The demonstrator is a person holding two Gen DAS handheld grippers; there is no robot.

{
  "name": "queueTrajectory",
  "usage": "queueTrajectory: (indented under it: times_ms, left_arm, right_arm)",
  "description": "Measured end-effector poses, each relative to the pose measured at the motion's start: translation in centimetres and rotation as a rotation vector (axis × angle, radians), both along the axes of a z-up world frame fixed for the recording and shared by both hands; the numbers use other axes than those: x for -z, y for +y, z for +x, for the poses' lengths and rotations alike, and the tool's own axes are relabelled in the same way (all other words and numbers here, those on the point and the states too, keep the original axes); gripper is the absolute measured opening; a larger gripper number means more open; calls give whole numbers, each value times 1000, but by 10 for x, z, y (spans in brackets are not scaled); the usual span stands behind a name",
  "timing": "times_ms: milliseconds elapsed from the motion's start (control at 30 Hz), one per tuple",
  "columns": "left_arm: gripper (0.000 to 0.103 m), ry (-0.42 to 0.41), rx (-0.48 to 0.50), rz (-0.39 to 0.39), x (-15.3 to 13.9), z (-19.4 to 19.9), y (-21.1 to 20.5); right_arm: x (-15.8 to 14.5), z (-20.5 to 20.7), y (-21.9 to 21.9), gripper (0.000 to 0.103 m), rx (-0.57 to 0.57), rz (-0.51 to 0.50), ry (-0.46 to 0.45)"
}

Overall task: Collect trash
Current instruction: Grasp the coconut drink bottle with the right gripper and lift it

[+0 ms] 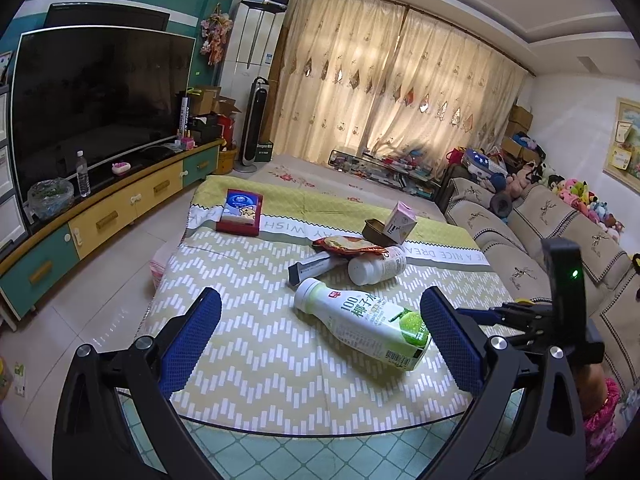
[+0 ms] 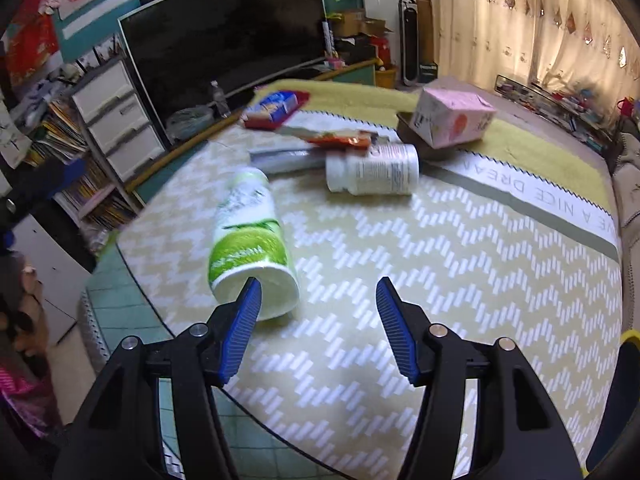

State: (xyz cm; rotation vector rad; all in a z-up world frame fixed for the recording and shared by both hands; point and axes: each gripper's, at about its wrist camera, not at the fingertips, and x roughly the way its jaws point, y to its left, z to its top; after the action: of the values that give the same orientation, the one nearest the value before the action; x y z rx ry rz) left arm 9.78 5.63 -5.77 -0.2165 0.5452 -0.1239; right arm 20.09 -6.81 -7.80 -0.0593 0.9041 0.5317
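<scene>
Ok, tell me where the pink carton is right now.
The pink carton sits tilted at the far side of the patterned cloth, resting in a small brown tray, just beyond the white pill bottle.

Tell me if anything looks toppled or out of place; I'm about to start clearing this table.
Yes. The green-and-white drink bottle and the white pill bottle both lie on their sides, and a pink carton sits tilted on a small brown tray.

Green-white bottle [image 1: 362, 322]; chevron-patterned cloth [image 1: 256, 360]
</scene>
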Motion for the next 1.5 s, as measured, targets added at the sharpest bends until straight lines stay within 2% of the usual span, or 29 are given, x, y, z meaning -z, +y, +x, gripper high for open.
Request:
queueTrajectory:
  times_ms: [133,333,633,667,700,933,1267,1500]
  left_arm:
    - [98,3,-9,-5,2,-1,5]
    - [98,6,-12,-7,3,-1,7]
    - [98,16,-11,-12,7,3,9]
    - [98,17,-10,-12,8,4,9]
    - [98,18,-10,-12,9,4,8]
    - [98,27,-1,-8,13,6,3]
    - [98,20,23,5,9,4,-11]
    - [98,25,46,12,8,4,-22]
  right_arm:
    - [-4,-7,2,60,-29,43,-21]
    - [8,-6,35,62,-146,51,-28]
    - [38,4,56,63,-157,10,6]
    - [38,4,56,61,-152,8,1]
    - [38,3,55,52,-149,4,-3]
    - [16,-6,37,51,-124,56,-49]
    - [-34,-28,-4,50,-58,126,-153]
    - [-48,-40,-36,49,18,146,-180]
